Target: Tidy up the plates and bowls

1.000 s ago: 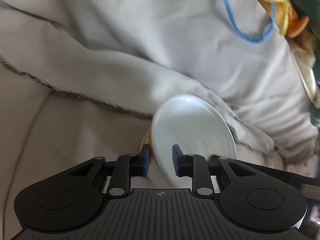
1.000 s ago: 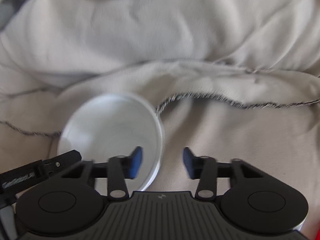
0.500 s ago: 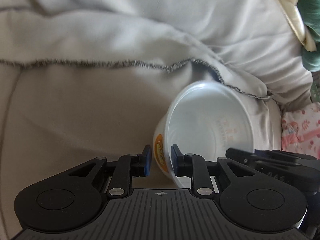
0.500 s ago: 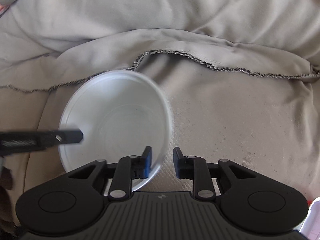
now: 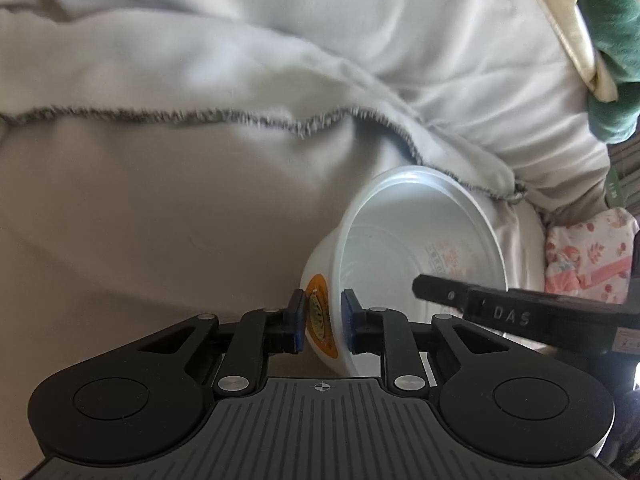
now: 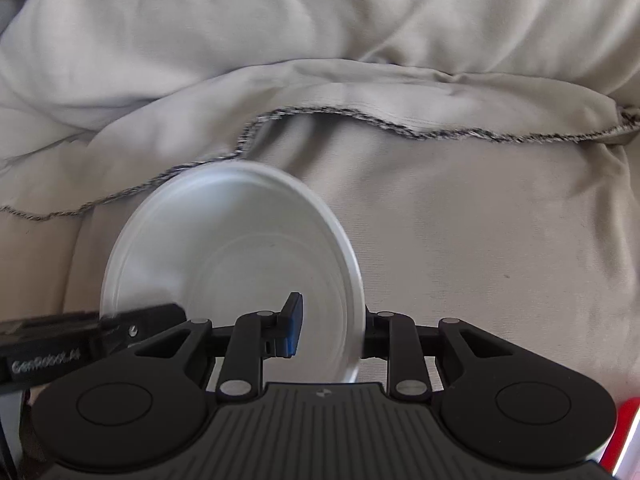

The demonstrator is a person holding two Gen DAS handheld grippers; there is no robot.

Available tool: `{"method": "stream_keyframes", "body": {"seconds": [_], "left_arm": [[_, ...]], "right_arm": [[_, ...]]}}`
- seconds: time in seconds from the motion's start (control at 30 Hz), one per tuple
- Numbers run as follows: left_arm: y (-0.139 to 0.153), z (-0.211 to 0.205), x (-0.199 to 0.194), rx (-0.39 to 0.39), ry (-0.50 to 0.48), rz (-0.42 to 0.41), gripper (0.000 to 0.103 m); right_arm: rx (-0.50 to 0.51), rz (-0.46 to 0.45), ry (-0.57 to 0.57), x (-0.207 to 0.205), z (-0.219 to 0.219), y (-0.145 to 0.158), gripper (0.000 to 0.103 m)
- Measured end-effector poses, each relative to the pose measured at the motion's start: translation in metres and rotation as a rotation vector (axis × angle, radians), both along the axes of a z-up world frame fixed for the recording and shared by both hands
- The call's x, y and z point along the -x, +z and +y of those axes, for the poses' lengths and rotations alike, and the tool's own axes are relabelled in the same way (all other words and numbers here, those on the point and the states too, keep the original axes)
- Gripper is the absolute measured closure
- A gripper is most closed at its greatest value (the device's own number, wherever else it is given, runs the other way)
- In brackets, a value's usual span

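Observation:
A white plastic bowl with an orange label on its outer wall is held over a beige blanket. My left gripper is shut on the bowl's near-left rim, one blue pad outside on the label, one inside. The same bowl shows in the right wrist view, tilted with its inside facing me. My right gripper straddles the bowl's right rim: the left blue pad is inside the bowl and the right finger is hidden behind the rim. Each gripper's black body shows in the other's view.
A rumpled beige blanket with a grey stitched hem covers the surface. In the left wrist view a green cloth lies at the upper right and a floral pink fabric at the right edge. A red object shows at the right wrist view's lower right.
The bowl has been carried along over the blanket in my left gripper and tilted. My right gripper came in at the bowl's right rim and narrowed around it.

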State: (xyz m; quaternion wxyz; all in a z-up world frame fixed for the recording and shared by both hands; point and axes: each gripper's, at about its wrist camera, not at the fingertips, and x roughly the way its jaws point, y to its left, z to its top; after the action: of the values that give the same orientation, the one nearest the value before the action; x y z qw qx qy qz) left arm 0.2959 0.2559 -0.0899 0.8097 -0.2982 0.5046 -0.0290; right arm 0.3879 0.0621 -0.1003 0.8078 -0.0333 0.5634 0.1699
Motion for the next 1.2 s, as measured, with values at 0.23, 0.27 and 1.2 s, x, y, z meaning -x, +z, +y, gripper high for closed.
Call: {"method": "stream_keyframes", "body": {"seconds": [0.23, 0.27, 1.2], "left_arm": [[-0.007, -0.01, -0.002, -0.066, 0.002, 0.015, 0.084], [-0.008, -0.009, -0.002, -0.063, 0.006, 0.014, 0.084], [0.004, -0.104, -0.089, -0.101, -0.079, 0.018, 0.081]], "right_arm": [[-0.02, 0.05, -0.006, -0.003, -0.007, -0.013, 0.079], [-0.015, 0.048, -0.002, -0.002, -0.007, -0.013, 0.079], [-0.184, 0.006, -0.089, -0.06, -0.142, -0.016, 0.077]]}}
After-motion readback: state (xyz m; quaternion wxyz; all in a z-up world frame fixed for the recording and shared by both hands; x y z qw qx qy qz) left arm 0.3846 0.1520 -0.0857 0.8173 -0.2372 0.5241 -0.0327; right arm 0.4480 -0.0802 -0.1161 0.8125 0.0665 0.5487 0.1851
